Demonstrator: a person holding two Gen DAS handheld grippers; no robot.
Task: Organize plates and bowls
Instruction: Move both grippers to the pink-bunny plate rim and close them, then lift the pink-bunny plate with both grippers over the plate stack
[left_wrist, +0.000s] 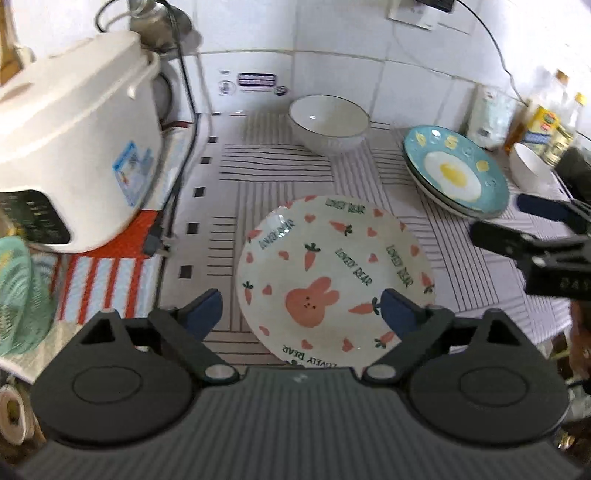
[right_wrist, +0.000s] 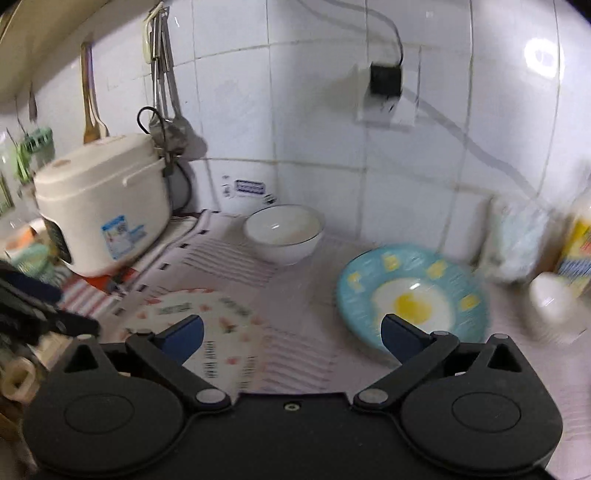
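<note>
A white plate with a pink rabbit and carrots (left_wrist: 334, 280) lies on the striped mat; it also shows in the right wrist view (right_wrist: 218, 332). My left gripper (left_wrist: 301, 314) is open just above its near edge, touching nothing. Teal fried-egg plates (left_wrist: 456, 171) sit stacked at the right; the top teal plate (right_wrist: 412, 291) lies ahead of my right gripper (right_wrist: 291, 338), which is open and empty. The right gripper also shows in the left wrist view (left_wrist: 517, 225). A white bowl (left_wrist: 328, 123) stands at the back, also in the right wrist view (right_wrist: 282, 232). A small white bowl (left_wrist: 530, 168) sits far right.
A white rice cooker (left_wrist: 74, 140) stands at the left on a red-striped cloth, with its cord along the mat edge. Bottles and a packet (left_wrist: 546, 122) line the right wall. A green basket (left_wrist: 18, 295) is at the far left. Utensils (right_wrist: 162, 74) hang on the tiled wall.
</note>
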